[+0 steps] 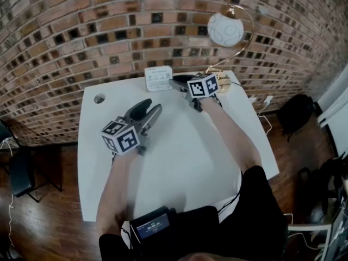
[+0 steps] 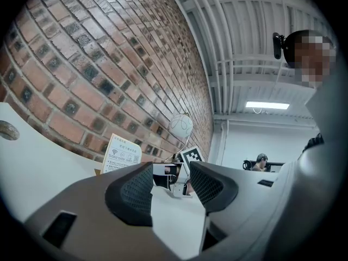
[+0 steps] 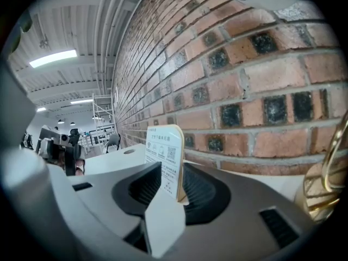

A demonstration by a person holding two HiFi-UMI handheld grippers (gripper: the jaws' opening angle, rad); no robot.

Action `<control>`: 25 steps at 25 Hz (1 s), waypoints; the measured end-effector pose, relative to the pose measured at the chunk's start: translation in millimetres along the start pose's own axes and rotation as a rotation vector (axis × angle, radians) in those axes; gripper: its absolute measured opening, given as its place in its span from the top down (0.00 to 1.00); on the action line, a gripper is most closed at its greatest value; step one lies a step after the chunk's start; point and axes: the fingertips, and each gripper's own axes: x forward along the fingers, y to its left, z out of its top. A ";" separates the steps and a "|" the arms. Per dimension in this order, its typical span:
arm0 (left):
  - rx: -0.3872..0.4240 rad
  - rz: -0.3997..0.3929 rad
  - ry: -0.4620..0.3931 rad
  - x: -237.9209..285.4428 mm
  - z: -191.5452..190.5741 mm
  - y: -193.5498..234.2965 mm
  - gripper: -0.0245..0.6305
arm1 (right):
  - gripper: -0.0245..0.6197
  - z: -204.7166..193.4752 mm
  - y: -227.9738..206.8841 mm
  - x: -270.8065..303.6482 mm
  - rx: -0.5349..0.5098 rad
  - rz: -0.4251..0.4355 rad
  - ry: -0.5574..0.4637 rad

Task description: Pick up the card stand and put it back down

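The card stand (image 1: 158, 79) is a white printed card with a wooden edge, upright near the table's far edge by the brick wall. In the right gripper view the card stand (image 3: 163, 156) rises between the two dark pads of my right gripper (image 3: 171, 188), with a little room showing on each side. My right gripper (image 1: 176, 84) reaches it from the right and is open around it. My left gripper (image 1: 156, 111) hovers over the table's left middle, open and holding nothing. Beyond the pads of my left gripper (image 2: 171, 185), the card stand (image 2: 122, 154) shows far off.
The white table (image 1: 179, 162) has a round cable hole (image 1: 99, 98) at its far left. A gold lamp with a white globe (image 1: 225, 29) stands right of the card, its base (image 3: 326, 184) close to my right gripper. A small screen device (image 1: 152, 224) sits at the near edge.
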 end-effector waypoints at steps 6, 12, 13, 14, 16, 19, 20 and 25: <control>0.012 -0.002 0.008 1.0 -0.7 -1.4 0.65 | 0.73 1.3 2.8 -15.2 0.080 -0.009 -0.046; 0.015 -0.006 0.010 0.1 -0.5 -1.0 0.65 | 0.73 8.3 38.3 -25.3 0.175 0.125 -0.106; 0.013 -0.006 0.008 -0.2 -0.1 -0.8 0.65 | 0.73 8.4 44.9 -25.9 0.188 0.149 -0.111; 0.010 -0.007 0.007 -0.4 -0.3 -1.1 0.65 | 0.73 7.8 51.2 -26.6 0.198 0.171 -0.114; 0.008 -0.008 0.008 -0.5 -1.5 -2.2 0.65 | 0.73 6.6 61.8 -28.2 0.205 0.200 -0.117; 0.006 -0.005 0.008 -0.8 -1.6 -1.8 0.65 | 0.74 6.3 72.4 -29.2 0.204 0.227 -0.122; 0.006 -0.004 0.007 -1.3 -1.4 -1.5 0.65 | 0.75 5.7 74.9 -29.1 0.207 0.234 -0.124; 0.008 -0.012 0.008 -1.4 -0.1 -3.6 0.65 | 0.79 5.4 83.8 -31.1 0.191 0.248 -0.128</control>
